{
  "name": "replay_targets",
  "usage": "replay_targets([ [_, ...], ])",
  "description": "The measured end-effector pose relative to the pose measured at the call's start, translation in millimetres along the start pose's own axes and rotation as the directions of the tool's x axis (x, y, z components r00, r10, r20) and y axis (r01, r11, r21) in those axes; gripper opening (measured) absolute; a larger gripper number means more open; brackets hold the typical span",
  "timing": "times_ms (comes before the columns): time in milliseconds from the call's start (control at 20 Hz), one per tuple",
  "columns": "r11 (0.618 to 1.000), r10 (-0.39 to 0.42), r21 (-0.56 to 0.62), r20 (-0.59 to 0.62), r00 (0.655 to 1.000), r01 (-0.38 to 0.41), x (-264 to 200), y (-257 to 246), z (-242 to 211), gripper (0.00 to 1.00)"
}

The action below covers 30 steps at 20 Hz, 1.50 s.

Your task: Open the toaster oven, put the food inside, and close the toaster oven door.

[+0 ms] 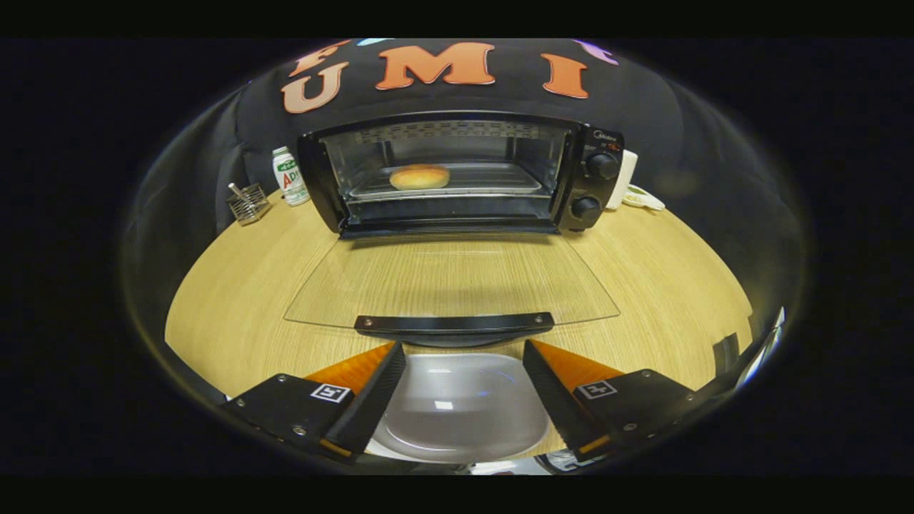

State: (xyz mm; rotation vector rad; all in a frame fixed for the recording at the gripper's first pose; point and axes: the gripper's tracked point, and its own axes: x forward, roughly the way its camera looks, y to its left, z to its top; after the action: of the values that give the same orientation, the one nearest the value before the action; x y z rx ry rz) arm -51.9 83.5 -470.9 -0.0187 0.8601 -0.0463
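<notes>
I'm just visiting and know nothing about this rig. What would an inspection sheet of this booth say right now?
Surface: light wood-grain table, bare around the oven.
Job's things: black toaster oven with its glass door folded flat down; round golden bun on the metal tray inside; empty white plate between the fingers.
Clutter: wire mesh holder, white bottle with green label, white object beside the oven's knobs.
Grippers: black-and-orange gripper open, holding nothing, fingers just short of the door handle.
Cables: nothing seen.
Surroundings: black cloth wall.
</notes>
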Motion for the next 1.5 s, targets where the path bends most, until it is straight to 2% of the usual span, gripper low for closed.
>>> replay_targets([
  [400, 1.0, 0.02, -0.005, -0.004, 1.0, -0.02, -5.4, 4.9, 5.9, 0.99],
  [600, 1.0, 0.023, 0.0, 0.029, 0.999, -0.023, -18.4, 1.3, 22.0, 1.0],
  [700, 1.0, 0.001, 0.003, 0.087, 0.996, -0.001, -24.2, -4.9, 43.2, 1.0],
  [1000, 1.0, 0.021, -0.017, 0.088, 0.996, -0.019, -33.4, -3.0, 58.4, 0.99],
  [1500, 0.999, 0.042, -0.004, 0.232, 0.972, -0.042, -48.9, -0.3, 141.4, 1.0],
])
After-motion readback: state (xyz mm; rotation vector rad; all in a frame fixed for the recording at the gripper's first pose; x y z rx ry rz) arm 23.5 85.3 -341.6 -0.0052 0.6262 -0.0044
